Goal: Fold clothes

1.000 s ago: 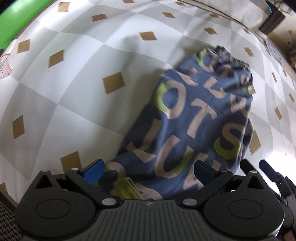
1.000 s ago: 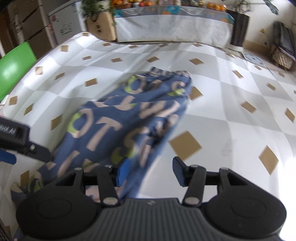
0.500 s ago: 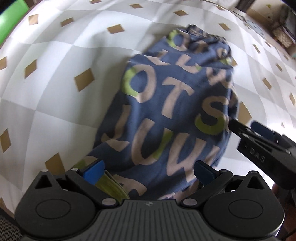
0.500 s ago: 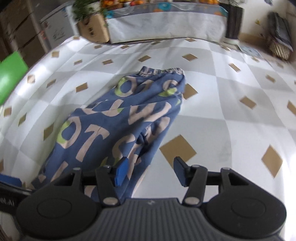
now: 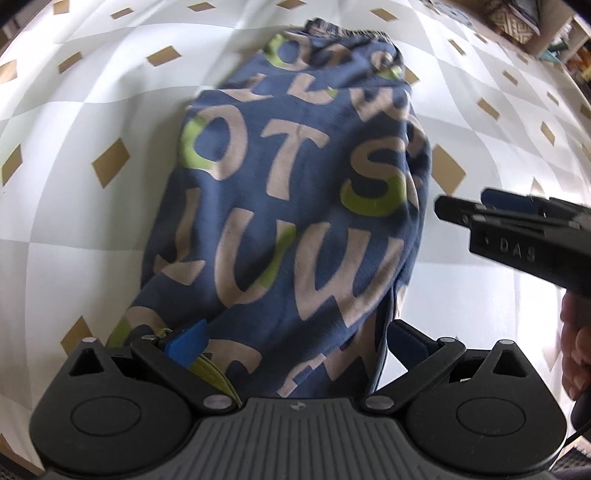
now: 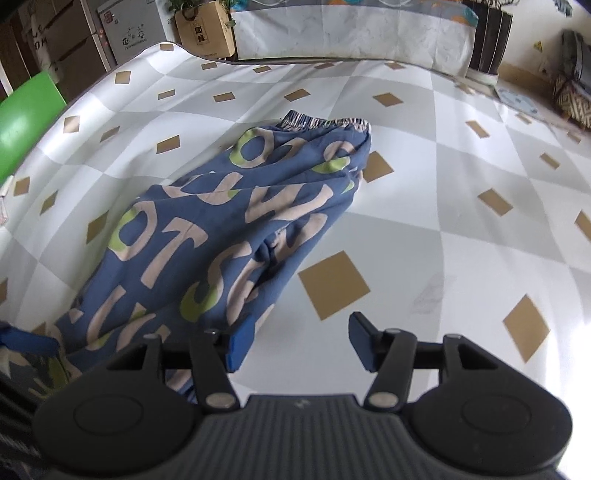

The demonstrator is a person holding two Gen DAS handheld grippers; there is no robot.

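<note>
Blue trousers (image 5: 295, 192) printed with beige and green letters lie lengthwise on the checked tablecloth (image 5: 66, 206), striped waistband (image 6: 325, 122) at the far end. My left gripper (image 5: 295, 343) hovers open over their near end, with the cloth spanning the gap between its blue pads and a yellow-green hem by the left pad. My right gripper (image 6: 301, 341) is open beside the trousers' right edge, over bare tablecloth, its left pad at the fabric's border. In the left wrist view the right gripper (image 5: 480, 218) reaches in from the right, close to the trousers' side.
A green chair (image 6: 26, 110) stands past the table's left edge. Beyond the far edge are a cardboard box (image 6: 205, 27) and a draped bench. A woven basket (image 6: 572, 92) sits at far right. A person's hand (image 5: 576, 350) holds the right gripper.
The left view has rolled and shifted, so the trousers now run straight up its middle. The right gripper has come further into that view from the right. Both grippers stay open.
</note>
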